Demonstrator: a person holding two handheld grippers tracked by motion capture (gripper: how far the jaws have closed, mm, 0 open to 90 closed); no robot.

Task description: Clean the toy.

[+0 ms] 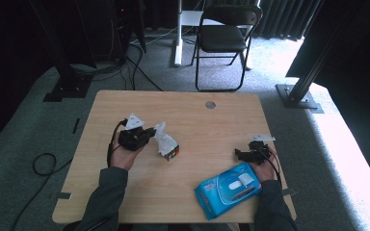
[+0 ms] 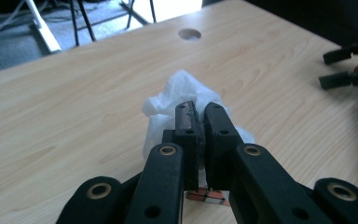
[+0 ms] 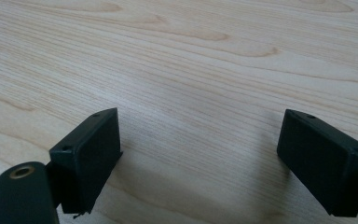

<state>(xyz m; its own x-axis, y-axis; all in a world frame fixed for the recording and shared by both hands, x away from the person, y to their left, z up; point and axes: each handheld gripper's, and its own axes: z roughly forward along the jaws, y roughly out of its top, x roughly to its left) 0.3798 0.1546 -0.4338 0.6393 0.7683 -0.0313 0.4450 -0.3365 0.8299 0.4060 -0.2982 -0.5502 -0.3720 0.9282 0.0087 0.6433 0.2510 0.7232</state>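
Left gripper (image 1: 147,134) has its fingers (image 2: 186,122) clenched on a crumpled white wipe (image 1: 163,137), which drapes over a small colour cube (image 1: 172,153) on the counter (image 1: 188,115). The cube sits just under the wipe, touching it; in the left gripper view a red-and-white edge of the cube (image 2: 207,195) peeks out below the fingers. Risk, as I judge it: the grip takes thin, bunched tissue only, so a pull may tear the wipe or slip it free. The cube is light and unheld, so rubbing pressure could push it skidding across the counter or tip it. Right gripper (image 1: 246,154) rests well right of the cube, fingers (image 3: 91,149) released and wide, nothing between them, bare wood below. It gives the cube no bracing. A blue wipe pack (image 1: 227,189) lies right of the cube, near the counter's front edge, just beside the right hand; clear of the work. A round cable hole (image 1: 210,104) lies beyond the cube, well apart. A folding chair (image 1: 224,36) stands on the floor past the counter. Nothing blocks the path between cube and pack.
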